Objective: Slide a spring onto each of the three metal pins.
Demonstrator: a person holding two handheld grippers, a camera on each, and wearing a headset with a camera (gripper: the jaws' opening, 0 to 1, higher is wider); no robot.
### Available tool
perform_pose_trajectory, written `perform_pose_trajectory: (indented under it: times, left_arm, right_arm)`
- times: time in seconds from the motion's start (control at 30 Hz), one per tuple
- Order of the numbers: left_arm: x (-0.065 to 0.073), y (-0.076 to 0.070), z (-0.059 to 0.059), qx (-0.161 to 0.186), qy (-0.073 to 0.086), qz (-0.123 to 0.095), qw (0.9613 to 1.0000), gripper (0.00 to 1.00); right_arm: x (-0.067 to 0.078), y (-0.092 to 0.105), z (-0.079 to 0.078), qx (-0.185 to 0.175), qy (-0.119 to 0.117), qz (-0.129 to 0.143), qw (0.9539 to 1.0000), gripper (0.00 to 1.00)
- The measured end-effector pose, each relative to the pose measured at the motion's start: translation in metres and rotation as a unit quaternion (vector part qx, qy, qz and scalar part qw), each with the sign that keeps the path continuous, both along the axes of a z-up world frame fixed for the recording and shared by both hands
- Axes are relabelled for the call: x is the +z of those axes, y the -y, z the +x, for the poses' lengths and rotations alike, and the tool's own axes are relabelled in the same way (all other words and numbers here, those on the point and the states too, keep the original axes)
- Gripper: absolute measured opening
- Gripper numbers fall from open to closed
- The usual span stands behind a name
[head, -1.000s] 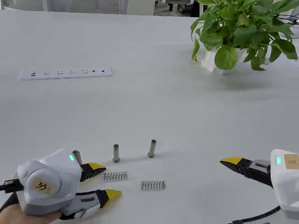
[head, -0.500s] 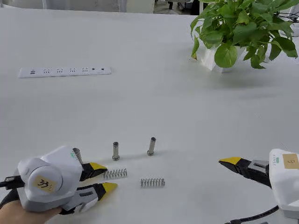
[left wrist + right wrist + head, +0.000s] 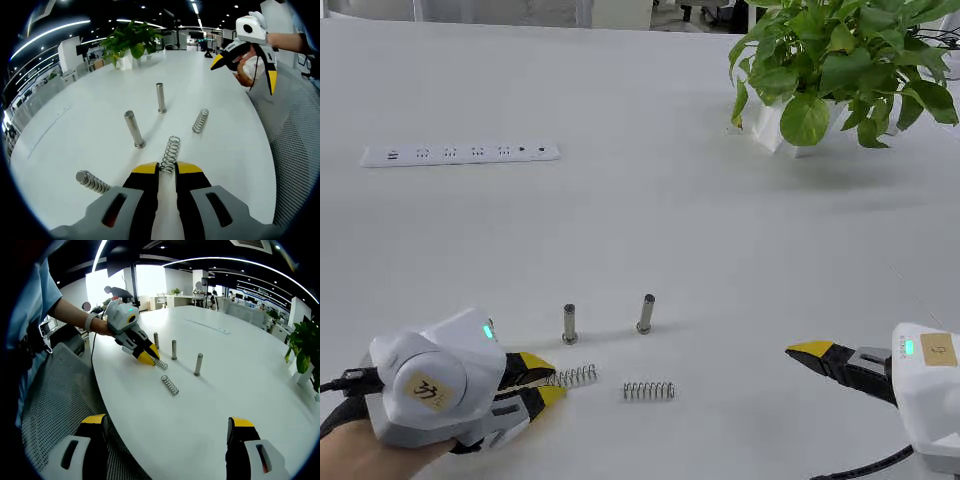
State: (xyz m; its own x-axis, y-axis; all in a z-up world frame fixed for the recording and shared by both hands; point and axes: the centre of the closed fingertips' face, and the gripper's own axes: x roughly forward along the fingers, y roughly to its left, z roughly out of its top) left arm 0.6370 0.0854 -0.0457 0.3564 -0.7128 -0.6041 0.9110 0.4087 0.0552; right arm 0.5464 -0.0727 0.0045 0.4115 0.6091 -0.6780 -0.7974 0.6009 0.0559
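Two bare metal pins (image 3: 569, 324) (image 3: 646, 313) stand upright on the white table (image 3: 650, 230). A third pin (image 3: 92, 181) carries a spring and sits just left of my left gripper (image 3: 167, 169). The left gripper's yellow-tipped jaws are shut on the near end of a loose spring (image 3: 171, 150), which lies flat on the table (image 3: 572, 375). Another loose spring (image 3: 648, 390) lies to its right. My right gripper (image 3: 168, 422) is wide open with nothing in it, hovering at the table's near right (image 3: 825, 357).
A white power strip (image 3: 460, 155) lies at the far left. A potted green plant (image 3: 840, 60) stands at the far right. The table edge and a mesh chair (image 3: 55, 405) are below the right gripper.
The left gripper's jaws have narrowed and closed onto the end of the nearer spring, shifting a little right. The right gripper has barely moved.
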Motion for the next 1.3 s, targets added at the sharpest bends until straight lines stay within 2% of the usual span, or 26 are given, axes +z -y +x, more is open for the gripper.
perform_pose_trajectory:
  times: [0.13,0.47,0.67,0.77,0.93,1.3]
  left_arm:
    - [0.0,-0.002,0.0,-0.004,0.004,0.009,0.9999,0.07]
    - [-0.001,-0.002,0.0,0.004,-0.006,0.011,0.9999,0.07]
    - [-0.001,-0.003,0.001,0.026,-0.021,-0.008,0.9994,0.07]
    - [0.0,-0.003,0.001,0.028,-0.019,-0.011,0.9994,0.07]
    - [0.0,-0.004,0.0,0.037,-0.028,-0.021,0.9987,0.06]
    - [0.017,-0.004,-0.011,0.025,-0.022,-0.042,0.9986,0.06]
  right_arm:
    - [0.0,0.0,0.0,0.001,0.0,0.0,1.0,0.99]
    - [-0.002,-0.003,-0.001,0.004,-0.002,0.002,1.0,0.99]
    - [-0.001,-0.005,-0.001,0.005,-0.003,0.005,1.0,0.99]
    - [-0.002,-0.005,-0.001,0.004,-0.004,0.006,1.0,0.99]
    - [-0.002,-0.007,-0.001,0.006,-0.006,0.007,0.9999,0.99]
    - [-0.001,-0.012,0.0,0.013,-0.004,0.008,0.9999,0.99]
